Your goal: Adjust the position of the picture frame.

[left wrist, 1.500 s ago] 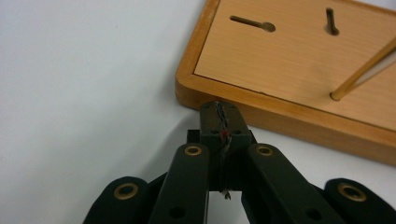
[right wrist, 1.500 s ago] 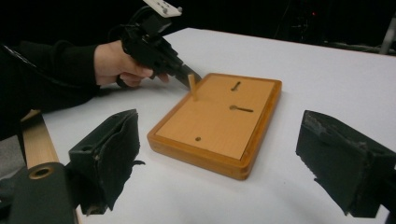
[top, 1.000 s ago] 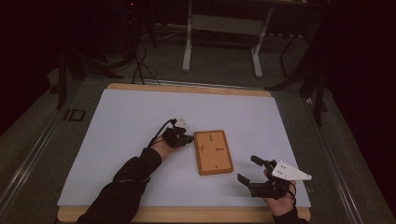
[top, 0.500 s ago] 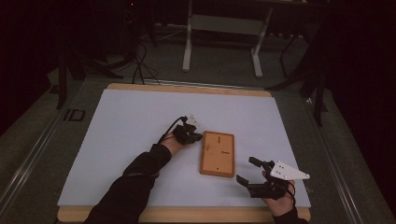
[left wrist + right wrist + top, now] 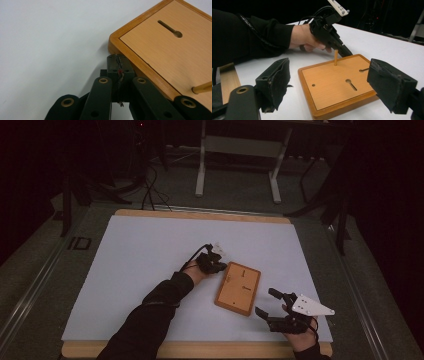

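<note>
Wooden board (image 5: 238, 288) is lying flat on the white table (image 5: 130, 265); the left gripper (image 5: 216, 265), jaws closed, is touching its edge, while the right gripper (image 5: 272, 304), jaws wide but narrowing, is hovering nearby.

Board (image 5: 172, 52) cut off by right edge in left gripper view; peg (image 5: 202, 87) mostly out of frame. Left gripper's (image 5: 348, 53) tips hidden behind board's far edge in right gripper view.

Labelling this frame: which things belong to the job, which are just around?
In play: flat wooden board with slots and an upright peg; shut left gripper touching its corner; open right gripper.
Just around: white table sheet; grey metal stand.
</note>
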